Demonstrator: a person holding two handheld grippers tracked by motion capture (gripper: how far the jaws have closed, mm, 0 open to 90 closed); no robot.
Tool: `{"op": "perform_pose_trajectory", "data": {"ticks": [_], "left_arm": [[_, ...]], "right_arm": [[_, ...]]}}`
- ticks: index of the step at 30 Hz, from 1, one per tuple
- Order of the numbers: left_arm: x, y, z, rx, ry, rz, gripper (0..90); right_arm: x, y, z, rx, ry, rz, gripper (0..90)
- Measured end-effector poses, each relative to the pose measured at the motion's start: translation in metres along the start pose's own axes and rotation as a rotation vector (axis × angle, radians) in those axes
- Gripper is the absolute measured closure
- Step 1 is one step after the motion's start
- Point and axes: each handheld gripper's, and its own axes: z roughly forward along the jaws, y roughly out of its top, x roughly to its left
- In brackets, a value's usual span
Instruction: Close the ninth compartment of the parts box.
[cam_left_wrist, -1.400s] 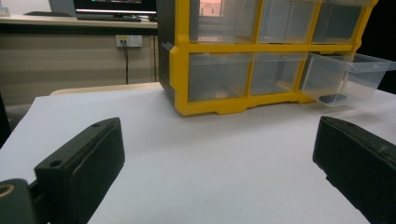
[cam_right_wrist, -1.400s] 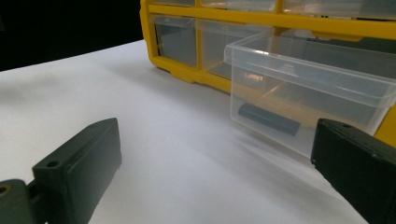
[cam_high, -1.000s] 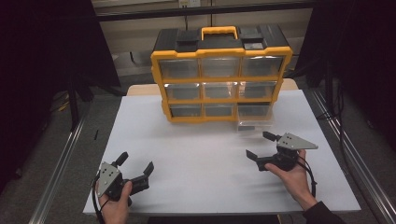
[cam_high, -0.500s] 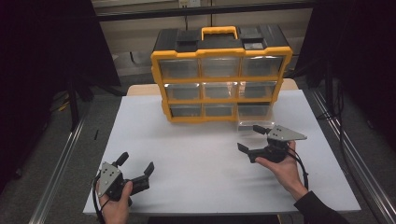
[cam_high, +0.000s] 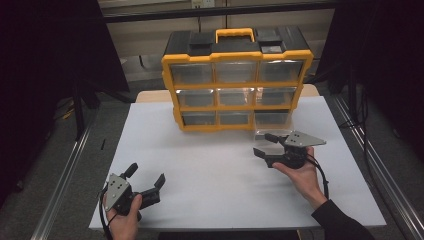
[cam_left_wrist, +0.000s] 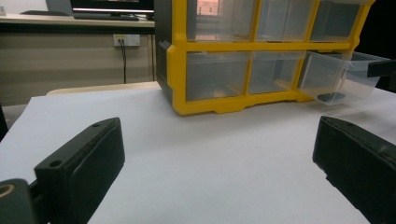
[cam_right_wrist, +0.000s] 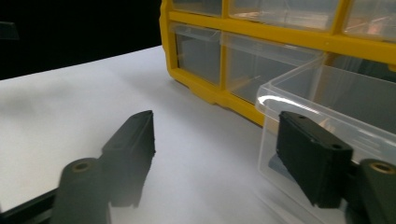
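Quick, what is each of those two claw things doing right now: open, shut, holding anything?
Left gripper: jaws wide open, nothing between them.
Right gripper: jaws open and just been closing, at the corner of the pulled-out clear drawer, not gripping it.

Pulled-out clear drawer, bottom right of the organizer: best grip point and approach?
Grip the clear drawer by its front wall, one jaw inside over the open top rim, one outside. Come from the front, the table side: it sticks out of the yellow organizer towards the person, so that wall is free. The right hand-held gripper is already there, jaws not yet pressing it.
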Motion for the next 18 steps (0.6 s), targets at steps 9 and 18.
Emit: {"op": "perform_pose_trajectory", "data": {"ticks": [9, 18], "left_arm": [[0.000, -0.001, 0.000, 0.003, 0.000, -0.001, 2.3], [-0.001, 0.000, 0.001, 0.002, 0.001, -0.003, 2.3]], "right_arm": [[-0.004, -0.002, 0.010, 0.026, 0.028, -0.002, 41.6], [-0.014, 0.003, 0.013, 0.035, 0.029, 0.010, 57.1]]}}
